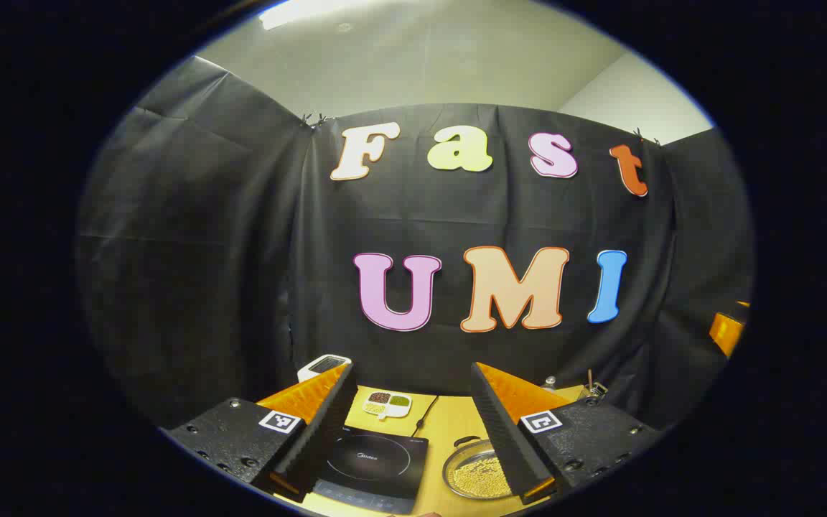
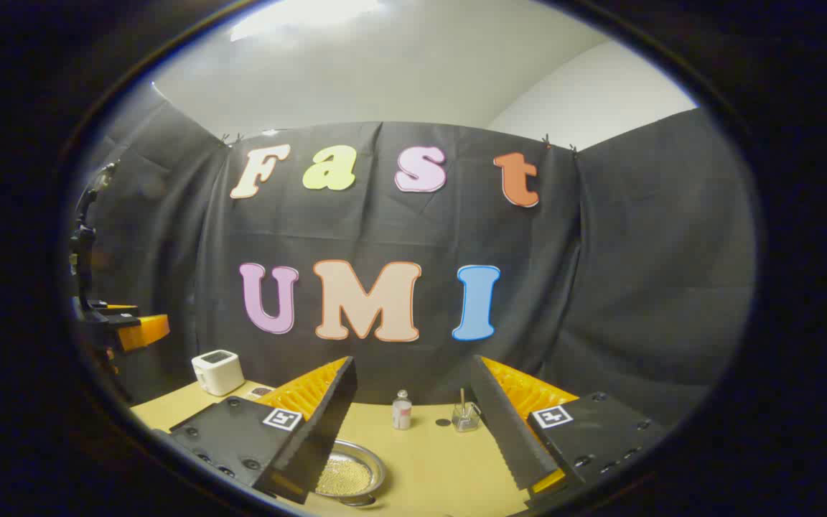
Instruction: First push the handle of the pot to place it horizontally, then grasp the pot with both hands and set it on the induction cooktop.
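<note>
Both grippers hang open above the table, left gripper (image 1: 413, 431) and right gripper (image 2: 413, 431) gripping nothing. The pot (image 1: 477, 470) sits just beside the induction cooktop (image 1: 374, 459).

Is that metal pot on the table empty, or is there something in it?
Not empty. The pot holds a layer of small pale yellow grains across its bottom, seen in both gripper views. It sits on the table, beside the cooktop.

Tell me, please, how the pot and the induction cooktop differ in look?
The pot is round, shiny metal and holds pale grains; the induction cooktop is a flat, dark, squarish slab, nothing on it. The pot has a raised rim; the cooktop lies flush. Both rest side by side on the yellow table.
</note>
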Motion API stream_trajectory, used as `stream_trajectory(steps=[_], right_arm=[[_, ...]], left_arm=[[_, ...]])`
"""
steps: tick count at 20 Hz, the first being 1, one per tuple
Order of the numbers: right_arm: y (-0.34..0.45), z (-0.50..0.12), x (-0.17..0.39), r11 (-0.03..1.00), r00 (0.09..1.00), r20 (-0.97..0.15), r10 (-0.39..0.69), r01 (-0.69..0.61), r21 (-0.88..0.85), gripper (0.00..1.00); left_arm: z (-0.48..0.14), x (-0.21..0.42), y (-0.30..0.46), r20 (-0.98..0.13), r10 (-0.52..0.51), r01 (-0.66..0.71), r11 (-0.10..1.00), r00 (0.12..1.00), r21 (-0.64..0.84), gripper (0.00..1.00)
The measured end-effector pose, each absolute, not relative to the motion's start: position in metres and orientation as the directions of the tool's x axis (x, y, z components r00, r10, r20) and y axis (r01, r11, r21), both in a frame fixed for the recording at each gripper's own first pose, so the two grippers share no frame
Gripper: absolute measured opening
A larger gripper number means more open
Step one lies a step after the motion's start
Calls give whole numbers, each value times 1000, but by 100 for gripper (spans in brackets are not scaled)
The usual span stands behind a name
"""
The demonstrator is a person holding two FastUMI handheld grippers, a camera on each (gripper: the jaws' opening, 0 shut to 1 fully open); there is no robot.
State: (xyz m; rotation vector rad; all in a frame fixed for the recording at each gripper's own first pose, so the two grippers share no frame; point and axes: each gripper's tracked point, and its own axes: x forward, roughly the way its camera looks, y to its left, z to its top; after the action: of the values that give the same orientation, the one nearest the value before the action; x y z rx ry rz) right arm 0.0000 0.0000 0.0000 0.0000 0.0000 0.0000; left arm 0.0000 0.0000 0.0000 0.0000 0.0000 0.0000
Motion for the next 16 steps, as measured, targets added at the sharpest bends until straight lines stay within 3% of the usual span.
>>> stream_trajectory(steps=[1,2,3,7,8,10,11,16], right_arm=[[1,0,0,1000,1000,-1,1,-1,11,99],[1,0,-1,1000,1000,0,-1,1,22,99],[-1,1,-2,999,1000,0,-7,7,33,96],[-12,-3,-4,999,999,-7,-47,47,23,99],[-13,-4,-4,998,998,-8,-55,56,13,95],[-10,-7,-5,998,998,-16,-58,58,2,100],[-9,-7,-6,998,998,-21,-59,59,1,96],[-5,-10,-8,998,997,-33,-65,65,-6,99]], left_arm=[[-2,0,1,-9,4,-4,1000,1000,10,92],[-4,0,2,-15,5,-5,1000,1000,17,95],[-6,0,3,-20,6,-6,1000,1000,21,92],[-12,3,6,-42,2,-1,1000,999,27,95],[-13,4,7,-44,1,0,1000,999,27,92],[-15,3,7,-49,-6,8,1000,999,25,95],[-16,3,8,-52,-9,10,1000,999,26,92],[-17,4,14,-37,-31,32,999,999,19,96]])
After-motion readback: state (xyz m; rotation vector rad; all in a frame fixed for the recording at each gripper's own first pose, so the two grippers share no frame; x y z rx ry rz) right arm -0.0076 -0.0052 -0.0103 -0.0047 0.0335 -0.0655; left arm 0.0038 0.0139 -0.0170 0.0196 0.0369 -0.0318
